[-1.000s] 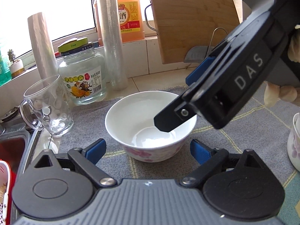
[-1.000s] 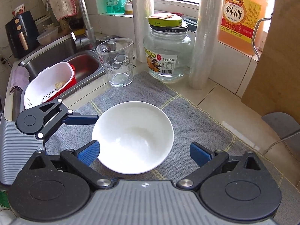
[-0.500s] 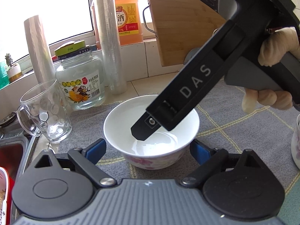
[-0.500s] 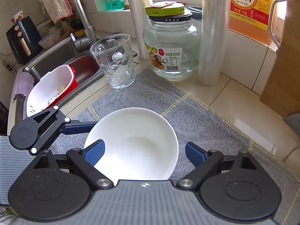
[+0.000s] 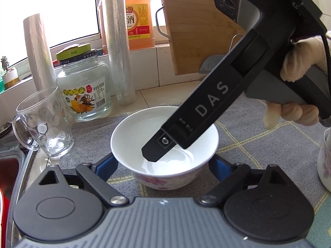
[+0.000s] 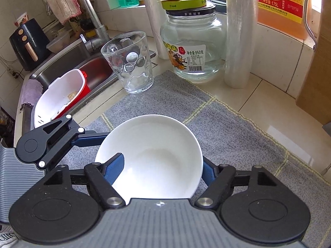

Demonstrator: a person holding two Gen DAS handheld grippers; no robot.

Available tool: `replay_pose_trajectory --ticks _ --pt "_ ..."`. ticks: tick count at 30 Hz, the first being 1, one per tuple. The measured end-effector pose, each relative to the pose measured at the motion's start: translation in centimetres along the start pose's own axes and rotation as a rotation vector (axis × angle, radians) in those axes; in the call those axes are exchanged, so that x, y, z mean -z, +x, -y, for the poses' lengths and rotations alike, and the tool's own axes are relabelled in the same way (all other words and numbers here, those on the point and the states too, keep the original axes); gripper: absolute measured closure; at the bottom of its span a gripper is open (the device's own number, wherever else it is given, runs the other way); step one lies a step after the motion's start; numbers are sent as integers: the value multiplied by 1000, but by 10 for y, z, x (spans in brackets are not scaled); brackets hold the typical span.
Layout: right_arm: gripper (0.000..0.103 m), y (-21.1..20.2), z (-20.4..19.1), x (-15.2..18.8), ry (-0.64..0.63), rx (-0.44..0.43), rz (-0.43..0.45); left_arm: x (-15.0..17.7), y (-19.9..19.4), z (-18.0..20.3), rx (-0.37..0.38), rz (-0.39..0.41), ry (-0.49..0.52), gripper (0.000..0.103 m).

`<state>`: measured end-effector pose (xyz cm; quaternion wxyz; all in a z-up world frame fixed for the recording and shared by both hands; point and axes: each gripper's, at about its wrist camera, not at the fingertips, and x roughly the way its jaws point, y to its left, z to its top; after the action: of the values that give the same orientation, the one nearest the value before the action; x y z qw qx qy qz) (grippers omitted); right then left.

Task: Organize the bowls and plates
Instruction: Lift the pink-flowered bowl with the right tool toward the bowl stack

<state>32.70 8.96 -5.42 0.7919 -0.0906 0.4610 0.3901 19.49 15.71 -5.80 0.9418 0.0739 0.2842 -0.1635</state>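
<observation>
A white bowl [image 5: 163, 142] with pink flowers on its outside stands on a grey mat [image 5: 258, 136]. My left gripper [image 5: 163, 165] is open, with a blue finger on each side of the bowl's base. In the right wrist view the bowl [image 6: 153, 155] fills the space at my right gripper [image 6: 159, 171], which is open. Its left blue finger [image 6: 114, 169] is inside the bowl and its right finger [image 6: 208, 173] is outside the rim. The right gripper's black body reaches down into the bowl in the left wrist view.
A glass mug [image 6: 129, 62], a glass jar [image 6: 192, 45], two rolls of film [image 6: 240, 41], an orange bottle [image 5: 137, 18] and a wooden board [image 5: 198, 24] stand behind the bowl. A sink [image 6: 62, 66] with a red and white basket [image 6: 60, 95] lies left. A flowered cup [image 5: 325, 157] stands right.
My right gripper has come down and forward over the bowl, its left finger now inside the rim. My left gripper has edged closer around the bowl's base.
</observation>
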Motion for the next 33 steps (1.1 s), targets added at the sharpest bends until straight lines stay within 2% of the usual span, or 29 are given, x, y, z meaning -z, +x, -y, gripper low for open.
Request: replay_pose_trajectory --ticks 13,22,33 --pt "24 1 1 -4 2 -3 -8 1 -1 0 4 5 -3 10" --pt "34 1 7 -7 26 2 -23 -1 -1 1 5 -2 6 10" --pt "35 -16 -3 -2 21 -3 -22 -4 -15 10 21 -31 19 10"
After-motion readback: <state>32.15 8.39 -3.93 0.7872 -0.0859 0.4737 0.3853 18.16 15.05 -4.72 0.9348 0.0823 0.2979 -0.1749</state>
